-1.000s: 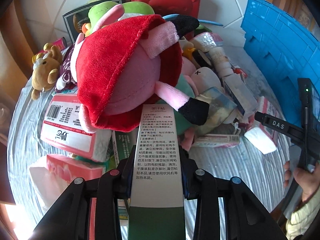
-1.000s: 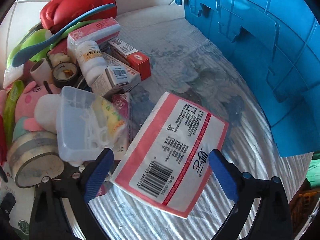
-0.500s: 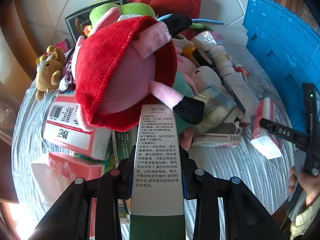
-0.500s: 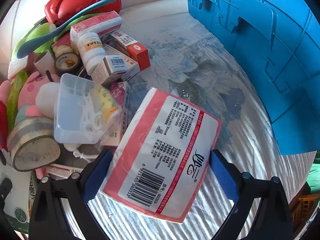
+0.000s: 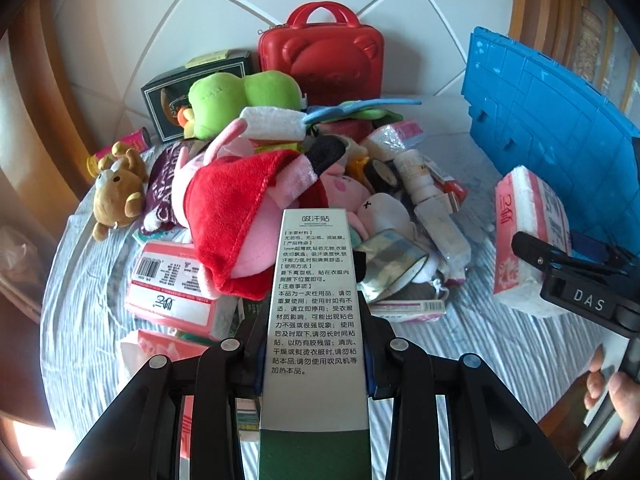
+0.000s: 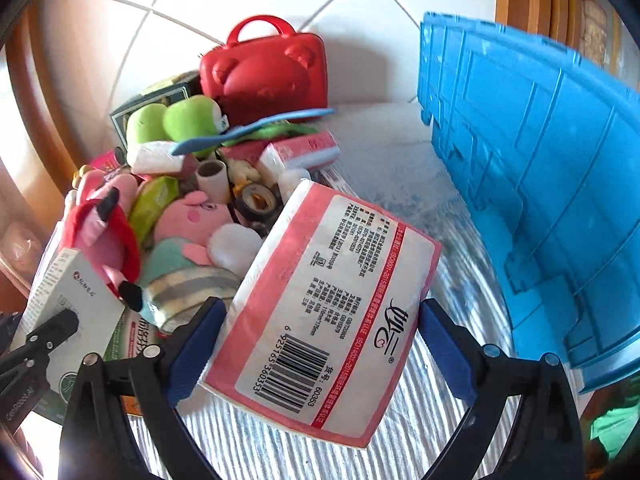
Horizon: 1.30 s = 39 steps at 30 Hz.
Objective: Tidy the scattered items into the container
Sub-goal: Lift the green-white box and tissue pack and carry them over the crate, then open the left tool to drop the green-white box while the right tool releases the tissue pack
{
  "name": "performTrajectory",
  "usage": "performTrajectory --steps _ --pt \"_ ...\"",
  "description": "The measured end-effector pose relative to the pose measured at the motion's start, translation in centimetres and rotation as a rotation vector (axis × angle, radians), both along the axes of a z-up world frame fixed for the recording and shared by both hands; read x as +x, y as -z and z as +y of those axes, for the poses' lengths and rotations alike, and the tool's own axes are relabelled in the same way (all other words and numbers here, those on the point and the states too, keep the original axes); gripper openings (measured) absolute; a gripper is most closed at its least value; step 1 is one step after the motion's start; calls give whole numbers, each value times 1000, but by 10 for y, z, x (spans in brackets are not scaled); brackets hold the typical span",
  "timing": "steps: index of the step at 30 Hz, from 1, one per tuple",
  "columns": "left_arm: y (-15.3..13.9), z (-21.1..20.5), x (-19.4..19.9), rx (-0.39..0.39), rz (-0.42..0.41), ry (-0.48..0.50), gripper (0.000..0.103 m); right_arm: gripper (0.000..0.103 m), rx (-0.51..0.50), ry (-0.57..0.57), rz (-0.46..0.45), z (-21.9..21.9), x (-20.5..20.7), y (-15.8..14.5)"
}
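Pink tissue pack (image 6: 320, 308) barcode faces right wrist; left sees box (image 5: 316, 320).

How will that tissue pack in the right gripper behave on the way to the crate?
The tissue pack looks soft and probably light: its plastic wrap bulges between the right gripper fingers, so it may squash. The glossy film could slip. It hangs tilted, so it may sag or twist.
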<state>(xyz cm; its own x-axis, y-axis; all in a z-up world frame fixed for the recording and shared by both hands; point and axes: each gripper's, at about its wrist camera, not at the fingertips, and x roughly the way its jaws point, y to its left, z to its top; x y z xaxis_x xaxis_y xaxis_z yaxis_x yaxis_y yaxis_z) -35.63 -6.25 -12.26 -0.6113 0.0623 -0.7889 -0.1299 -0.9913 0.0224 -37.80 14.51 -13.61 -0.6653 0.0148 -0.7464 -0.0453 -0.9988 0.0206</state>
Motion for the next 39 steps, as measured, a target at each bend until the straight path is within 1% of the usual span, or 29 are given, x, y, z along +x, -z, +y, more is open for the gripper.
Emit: performTrajectory --steps 5,9,14,17,22,25,29,32,35,37,39 --pt "-30 -3 7 9 68 7 33 97 59 -41 87 -21 10 -43" --pt "-52 -8 12 19 119 15 33 97 100 -56 140 -34 20 -69" --pt "-72 -13 17 24 161 34 33 97 142 -53 178 -43 32 -90" --pt "-77 -12 18 22 162 51 33 97 147 -43 187 -42 39 -98" --pt "-87 3 19 28 177 60 33 97 159 -34 225 -24 46 -118" --pt "-99 34 17 26 212 67 33 97 160 -18 269 3 47 -135" --pt "-115 76 14 23 260 76 33 97 161 0 337 60 48 -160" --pt "-126 127 8 30 314 71 33 97 182 -5 391 117 49 -179" --pt "-138 189 0 53 355 60 33 97 223 -15 430 179 49 -194" --pt "-148 232 -6 74 365 62 33 97 247 -25 432 221 48 -200" --pt "-158 275 -11 77 371 66 34 97 272 -29 418 261 46 -202"
